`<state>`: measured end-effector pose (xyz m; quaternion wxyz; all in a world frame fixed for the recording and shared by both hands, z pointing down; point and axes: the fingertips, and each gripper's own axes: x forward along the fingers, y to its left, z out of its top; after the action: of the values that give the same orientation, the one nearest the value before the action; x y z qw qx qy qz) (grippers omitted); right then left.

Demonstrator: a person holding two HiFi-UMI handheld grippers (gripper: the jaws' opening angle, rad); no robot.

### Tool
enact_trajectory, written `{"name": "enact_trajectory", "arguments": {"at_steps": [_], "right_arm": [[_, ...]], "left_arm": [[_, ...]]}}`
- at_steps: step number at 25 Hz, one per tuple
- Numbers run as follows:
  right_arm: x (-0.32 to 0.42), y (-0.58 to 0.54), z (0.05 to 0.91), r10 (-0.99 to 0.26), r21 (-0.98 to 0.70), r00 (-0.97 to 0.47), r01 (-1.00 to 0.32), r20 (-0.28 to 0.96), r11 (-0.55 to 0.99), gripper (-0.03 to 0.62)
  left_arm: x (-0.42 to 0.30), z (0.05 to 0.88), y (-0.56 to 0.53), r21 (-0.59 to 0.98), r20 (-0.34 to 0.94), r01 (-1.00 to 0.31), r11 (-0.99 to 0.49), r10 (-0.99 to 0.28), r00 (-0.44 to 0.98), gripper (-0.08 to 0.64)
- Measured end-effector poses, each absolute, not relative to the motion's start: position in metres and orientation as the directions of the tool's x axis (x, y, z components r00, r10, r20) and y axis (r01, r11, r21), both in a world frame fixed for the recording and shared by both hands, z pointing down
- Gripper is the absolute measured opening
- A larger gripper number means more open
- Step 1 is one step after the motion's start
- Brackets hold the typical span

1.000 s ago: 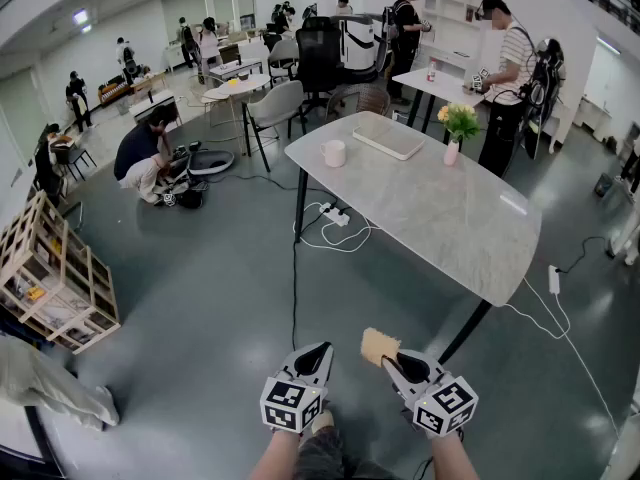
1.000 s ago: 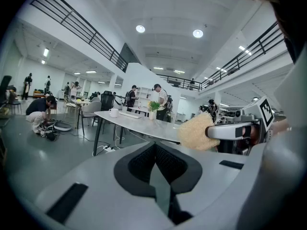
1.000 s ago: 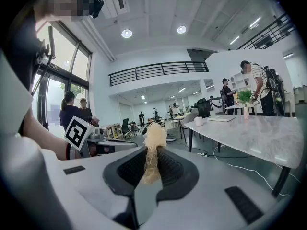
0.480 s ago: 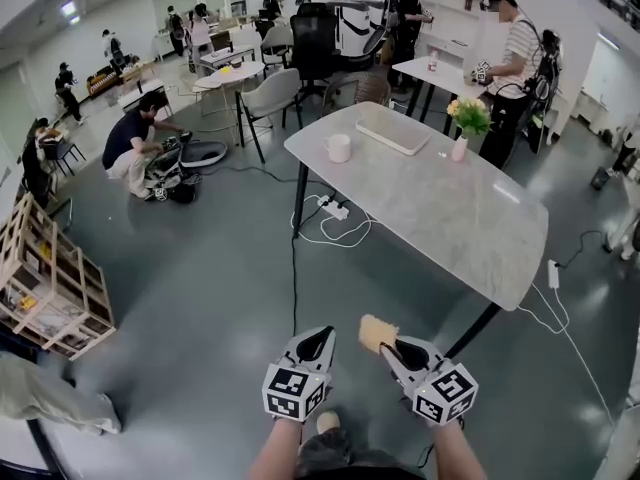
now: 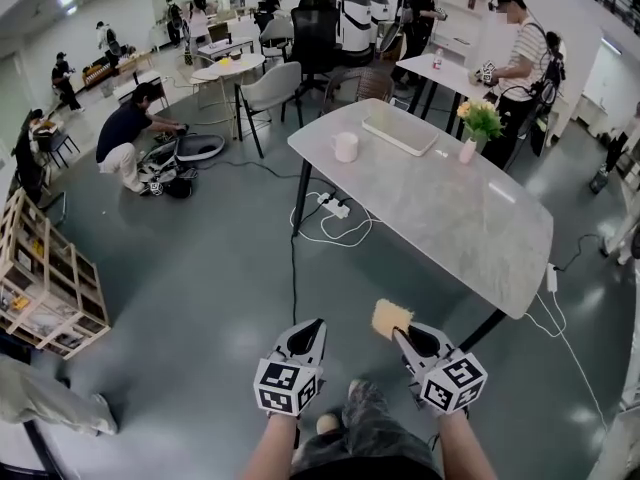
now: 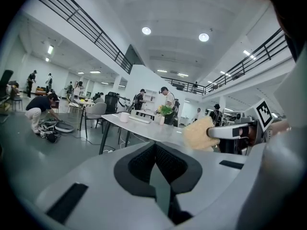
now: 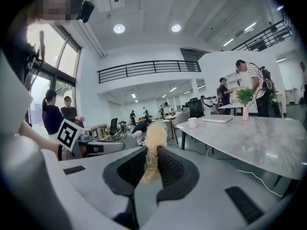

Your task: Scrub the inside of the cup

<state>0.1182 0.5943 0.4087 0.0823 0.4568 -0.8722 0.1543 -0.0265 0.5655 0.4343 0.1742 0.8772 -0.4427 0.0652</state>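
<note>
Cup (image 5: pixel 346 147), smooth white cylinder

Readable text: we find none in any view.
Left gripper (image 5: pixel 316 325): we see only black-and-white square marker patterns on its cube, no letters or digits.
Right gripper (image 5: pixel 398 332): the same kind of square patterns on its cube, nothing we can read.
Cup (image 5: pixel 346 147): plain white to us; any print is too small to tell.
</note>
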Motion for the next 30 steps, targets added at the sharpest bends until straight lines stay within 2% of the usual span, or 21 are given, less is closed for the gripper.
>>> {"name": "enact_trajectory", "arguments": {"at_steps": [13,23,30], "right_arm": [[0.083,0.439,0.415,-0.706,-0.192,-0.656,-0.754,0.267,0.628,0.061],[0.1,0.328,0.415,-0.65,-0.144,-0.706,-0.701,0.283,0.699,0.061],[0.111,0.292,0.426,-0.652,-0.185,-0.701,-0.709,0.288,0.68,0.061]], "left_arm": [[-0.06,0.436,0.425,0.225,0.289,-0.857,-0.464,-0.808,0.514,0.009],[-0.01,0.432,0.291,0.244,0.26,-0.828,-0.504,-0.789,0.557,0.009],[0.006,0.443,0.258,0.244,0.286,-0.817,-0.522,-0.766,0.576,0.009]]}}
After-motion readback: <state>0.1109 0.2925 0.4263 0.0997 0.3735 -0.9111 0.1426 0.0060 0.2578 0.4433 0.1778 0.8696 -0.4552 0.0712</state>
